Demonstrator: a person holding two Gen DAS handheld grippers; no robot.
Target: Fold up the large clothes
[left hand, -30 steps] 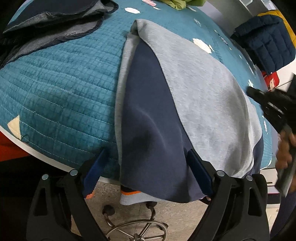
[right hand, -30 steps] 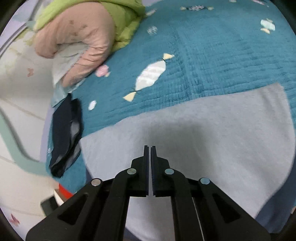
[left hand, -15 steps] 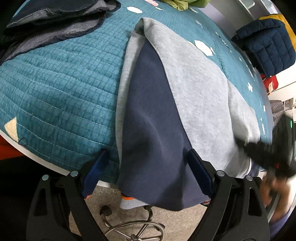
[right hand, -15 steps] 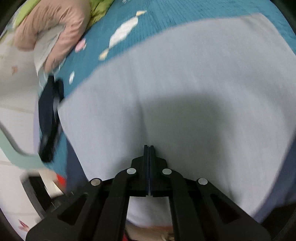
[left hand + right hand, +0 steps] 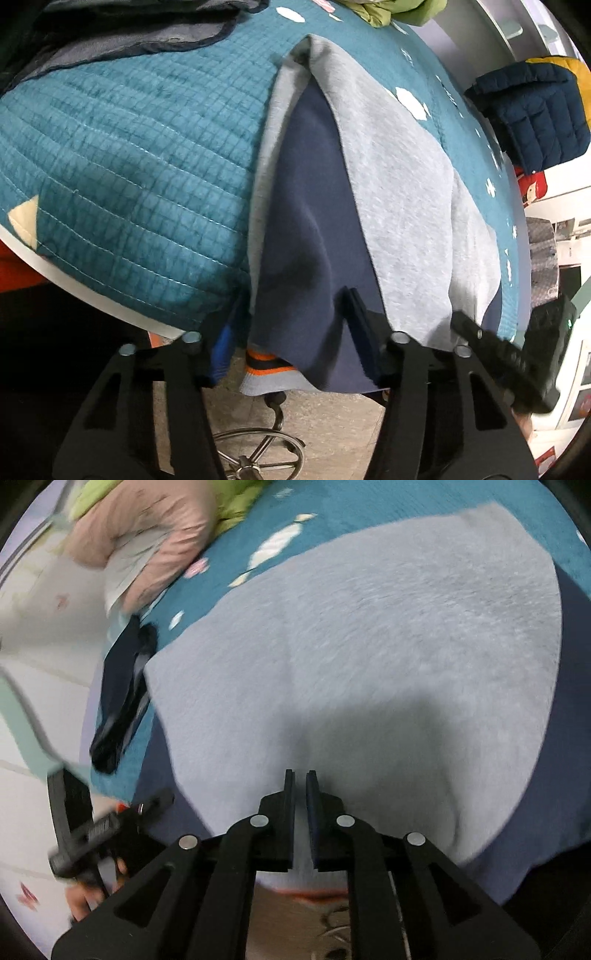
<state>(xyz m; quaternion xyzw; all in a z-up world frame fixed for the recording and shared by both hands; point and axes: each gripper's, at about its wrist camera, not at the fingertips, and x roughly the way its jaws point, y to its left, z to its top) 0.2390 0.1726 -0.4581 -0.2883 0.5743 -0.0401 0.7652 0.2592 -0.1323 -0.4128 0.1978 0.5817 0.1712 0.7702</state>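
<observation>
A large grey and navy sweatshirt (image 5: 399, 192) lies on the teal quilted table cover (image 5: 129, 158), its lower part hanging over the near edge, with an orange-striped cuff (image 5: 264, 365) below. My left gripper (image 5: 291, 332) is open, its fingers either side of the hanging navy panel at the table edge. My right gripper (image 5: 300, 786) sits low over the grey fabric (image 5: 369, 646) near the hem, its jaws a narrow gap apart with cloth showing between them. The right gripper also shows in the left wrist view (image 5: 491, 354).
Dark folded clothes (image 5: 122, 33) lie at the far left of the table. A pink and green jacket (image 5: 147, 535) is heaped at the far side. A navy puffer jacket (image 5: 535, 110) hangs to the right. A dark garment (image 5: 122, 694) drapes over the table edge. A stool base (image 5: 255, 458) stands below.
My left gripper has narrowed and moved in around the hanging navy panel. My right gripper has come down to the hem and its jaws have parted slightly.
</observation>
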